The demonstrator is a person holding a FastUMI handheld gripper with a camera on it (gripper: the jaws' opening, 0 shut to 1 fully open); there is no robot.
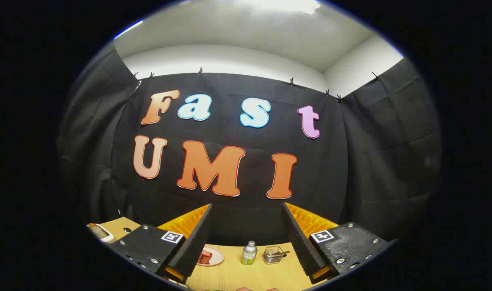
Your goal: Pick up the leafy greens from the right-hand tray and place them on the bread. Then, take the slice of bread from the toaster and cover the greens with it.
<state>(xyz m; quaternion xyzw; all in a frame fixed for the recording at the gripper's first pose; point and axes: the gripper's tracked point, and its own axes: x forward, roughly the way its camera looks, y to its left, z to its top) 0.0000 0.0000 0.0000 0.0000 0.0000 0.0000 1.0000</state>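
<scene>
My gripper stands open, held high above the wooden table, with nothing between its two black-padded fingers. Beyond the left finger, at the table's far left, the toaster peeks out with a slice of bread in it. The leafy greens, the right-hand tray and the bread on the table are hidden below the fingers.
On the table ahead, between the fingers, sit a pink plate with reddish food on it, a small silver-capped bottle and a little wire basket. The black cloth wall rises right behind them.
</scene>
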